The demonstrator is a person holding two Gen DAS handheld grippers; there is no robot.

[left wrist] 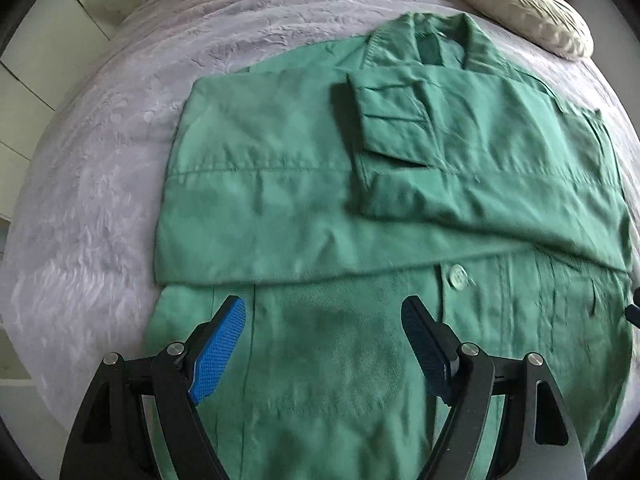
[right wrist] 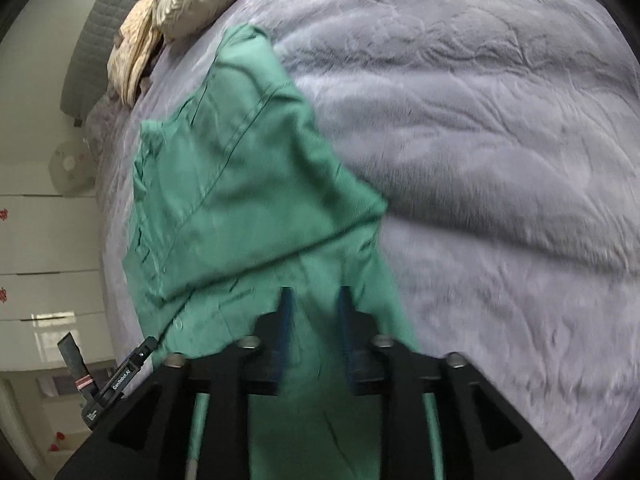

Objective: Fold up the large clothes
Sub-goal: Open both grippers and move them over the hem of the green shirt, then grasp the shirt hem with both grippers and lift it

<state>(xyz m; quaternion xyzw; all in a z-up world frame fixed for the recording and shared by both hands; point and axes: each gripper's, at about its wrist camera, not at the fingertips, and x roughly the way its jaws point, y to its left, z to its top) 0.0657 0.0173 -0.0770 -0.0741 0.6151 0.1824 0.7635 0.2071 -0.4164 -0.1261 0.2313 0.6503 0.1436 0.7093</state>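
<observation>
Shirt [left wrist: 360, 184]: green, buttoned, lying flat on the lavender bedspread [left wrist: 100, 184], collar [left wrist: 436, 36] at the far end toward the cream pillow [left wrist: 520, 12], hem end nearest both tools. Both sleeves are already folded in across the chest; the cuff [left wrist: 384, 120] sits just below the collar. Long axis runs collar-to-hem, straight away from the left gripper [left wrist: 324, 320].

Left gripper: fingers spread wide, nothing between them, over the lower front panel, on the near side of the white button [left wrist: 458, 276]. Blue pads [left wrist: 218, 356] look clear of the cloth; contact can't be confirmed.

Right gripper [right wrist: 314, 312]: fingers narrowly apart, over the shirt's lower right part near its side edge. Motion blur, so can't tell whether any fabric is pinched.

Judgement: sleeve step done, next is the hem-to-collar fold. Both tools are at the hem end, one toward each side, so each takes the corner on its own side. The carry goes along the long axis toward the collar. Risk: the loose upper sleeve [left wrist: 480, 200] sliding off as the lower half comes over.
</observation>
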